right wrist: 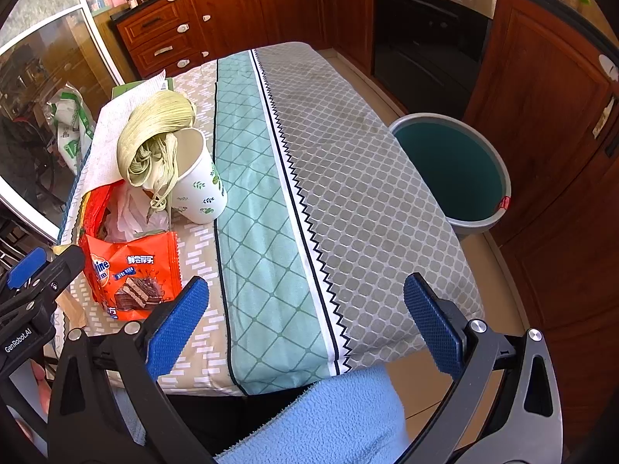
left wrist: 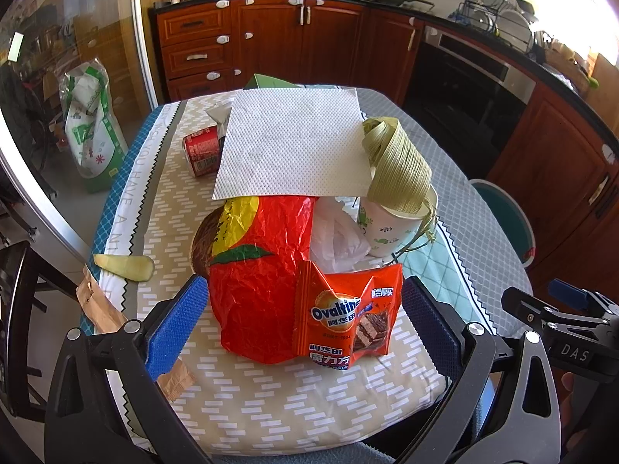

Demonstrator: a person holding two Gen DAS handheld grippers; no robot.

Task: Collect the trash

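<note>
A pile of trash lies on the table's left half: a crumpled red bag, an orange Ovaltine wrapper, a white paper towel, a red can and a paper cup stuffed with green leaves. My left gripper stands open, its blue pads on either side of the red bag and wrapper. My right gripper is open over the table's near right part, holding nothing. A teal bin stands on the floor to the right of the table.
The patterned tablecloth covers the table. A yellow peel and a brown paper scrap lie near the left edge. A green-and-white bag leans behind glass at left. Wooden cabinets and an oven stand behind.
</note>
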